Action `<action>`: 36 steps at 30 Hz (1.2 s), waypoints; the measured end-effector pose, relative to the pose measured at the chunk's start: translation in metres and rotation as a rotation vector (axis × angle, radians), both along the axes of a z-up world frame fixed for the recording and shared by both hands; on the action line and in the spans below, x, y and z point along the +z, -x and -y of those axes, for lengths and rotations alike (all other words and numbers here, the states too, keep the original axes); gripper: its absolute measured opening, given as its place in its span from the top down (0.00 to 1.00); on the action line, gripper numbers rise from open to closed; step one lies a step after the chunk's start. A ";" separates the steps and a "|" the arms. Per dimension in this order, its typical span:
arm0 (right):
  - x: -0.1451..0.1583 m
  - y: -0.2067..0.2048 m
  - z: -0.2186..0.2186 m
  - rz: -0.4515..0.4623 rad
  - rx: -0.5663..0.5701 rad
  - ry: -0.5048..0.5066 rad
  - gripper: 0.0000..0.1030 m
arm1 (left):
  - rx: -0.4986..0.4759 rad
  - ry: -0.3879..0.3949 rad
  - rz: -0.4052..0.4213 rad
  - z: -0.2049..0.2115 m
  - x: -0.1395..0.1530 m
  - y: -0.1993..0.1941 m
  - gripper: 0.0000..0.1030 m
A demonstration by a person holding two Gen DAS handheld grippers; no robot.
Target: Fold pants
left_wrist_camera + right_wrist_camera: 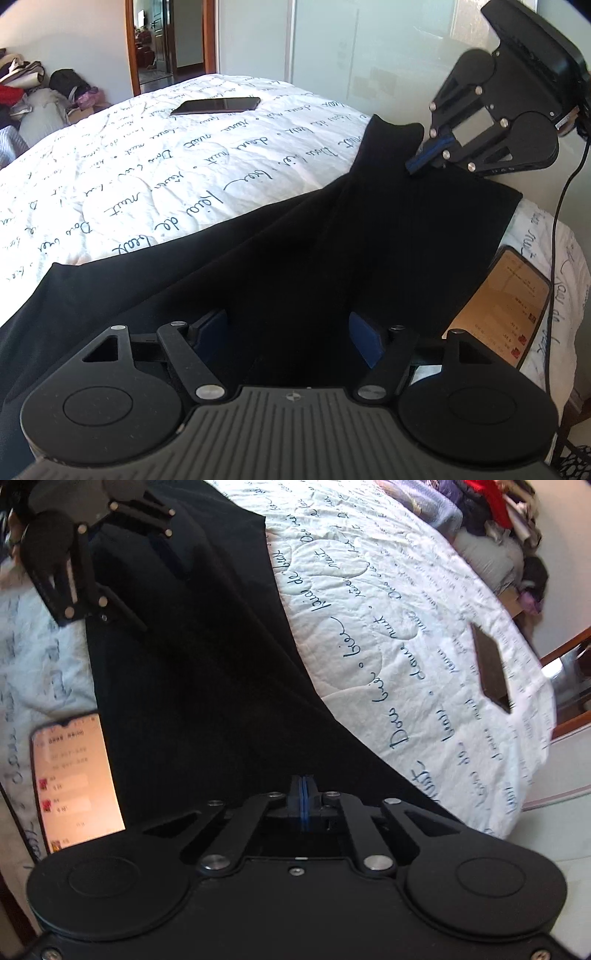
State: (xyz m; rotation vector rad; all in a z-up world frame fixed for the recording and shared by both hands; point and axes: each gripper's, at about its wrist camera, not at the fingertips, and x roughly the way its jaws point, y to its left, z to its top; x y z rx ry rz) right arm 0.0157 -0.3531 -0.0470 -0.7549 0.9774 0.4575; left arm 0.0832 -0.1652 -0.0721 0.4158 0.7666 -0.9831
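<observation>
I keep the black pants (295, 236) spread along the bed's near edge on the script-printed quilt (147, 177). My right gripper (424, 157) pinches and lifts their far end for folding. My left gripper (288, 332) straddles the cloth, jaws apart, steadying it.

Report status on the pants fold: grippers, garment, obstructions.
Left gripper open, fingers astride the black pants. Right gripper shut on pants edge, lifting it. Lit phone beside the pants, dark phone farther up the bedspread.
</observation>
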 end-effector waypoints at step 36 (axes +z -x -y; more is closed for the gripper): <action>-0.004 0.071 -0.014 0.049 -0.002 0.020 0.99 | -0.056 -0.031 0.071 0.004 -0.006 0.036 0.89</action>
